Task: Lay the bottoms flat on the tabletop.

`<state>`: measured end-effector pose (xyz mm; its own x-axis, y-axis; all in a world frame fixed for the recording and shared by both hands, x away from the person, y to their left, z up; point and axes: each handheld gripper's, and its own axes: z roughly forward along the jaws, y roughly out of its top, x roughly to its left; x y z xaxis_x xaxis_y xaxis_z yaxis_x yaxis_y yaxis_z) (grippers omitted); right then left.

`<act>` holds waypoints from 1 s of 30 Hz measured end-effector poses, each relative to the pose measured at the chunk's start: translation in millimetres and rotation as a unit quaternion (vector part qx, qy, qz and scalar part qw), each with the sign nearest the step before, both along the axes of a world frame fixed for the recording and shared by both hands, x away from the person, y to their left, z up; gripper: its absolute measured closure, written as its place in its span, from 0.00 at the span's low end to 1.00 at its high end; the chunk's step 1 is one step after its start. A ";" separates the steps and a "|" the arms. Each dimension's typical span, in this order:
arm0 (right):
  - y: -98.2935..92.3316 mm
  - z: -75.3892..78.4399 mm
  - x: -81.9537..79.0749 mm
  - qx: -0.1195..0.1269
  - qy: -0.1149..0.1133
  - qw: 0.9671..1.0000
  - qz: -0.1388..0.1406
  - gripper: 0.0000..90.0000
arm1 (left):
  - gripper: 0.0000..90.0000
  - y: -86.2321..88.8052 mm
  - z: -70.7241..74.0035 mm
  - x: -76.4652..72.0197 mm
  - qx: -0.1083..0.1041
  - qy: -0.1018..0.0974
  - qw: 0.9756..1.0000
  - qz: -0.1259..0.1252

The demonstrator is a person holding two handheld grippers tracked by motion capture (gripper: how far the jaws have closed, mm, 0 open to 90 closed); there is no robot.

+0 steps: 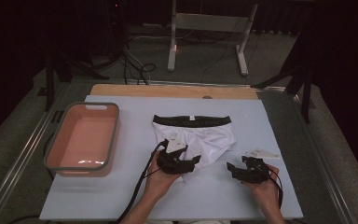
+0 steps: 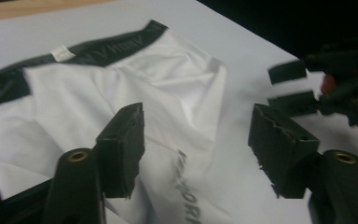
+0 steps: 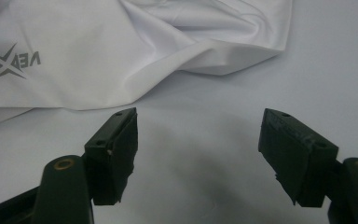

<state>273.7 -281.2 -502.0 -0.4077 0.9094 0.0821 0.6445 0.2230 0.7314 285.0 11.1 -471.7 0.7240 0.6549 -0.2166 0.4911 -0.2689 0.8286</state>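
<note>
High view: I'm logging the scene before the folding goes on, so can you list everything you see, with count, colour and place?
Underwear: one, white with a black waistband, partly folded, middle of the table.
Tub: one, pink with a grey rim, left side of the table, nothing visible inside.
Table: one, pale top with a wooden strip along the far edge.
Metal stand: one, light grey, on the floor beyond the table.
Cables: several, black, on the floor at far left.
Left gripper: one, black, jaws apart, over the underwear's near edge, nothing clamped.
Right gripper: one, black, jaws apart, over bare table right of the underwear.
Hands: two, at the near edge, each holding a gripper.
</note>
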 end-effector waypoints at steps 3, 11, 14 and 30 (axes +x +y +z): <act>0.0 0.1 -0.1 0.001 0.000 1.000 0.001 0.31 | 0.49 -2.1 -4.7 -7.5 0.002 0.002 1.000 -0.014; 0.5 0.3 -0.4 0.002 0.000 1.000 0.003 0.31 | 0.55 -4.4 -24.3 -16.6 0.017 0.027 0.999 -0.030; 0.4 0.2 -0.2 0.003 0.000 1.000 0.003 0.31 | 0.56 -4.1 -32.7 -15.0 0.040 0.030 0.998 -0.025; -0.1 0.4 -0.1 0.004 -0.001 1.000 0.003 0.31 | 0.98 -7.3 -43.4 -8.4 0.119 0.024 0.992 -0.020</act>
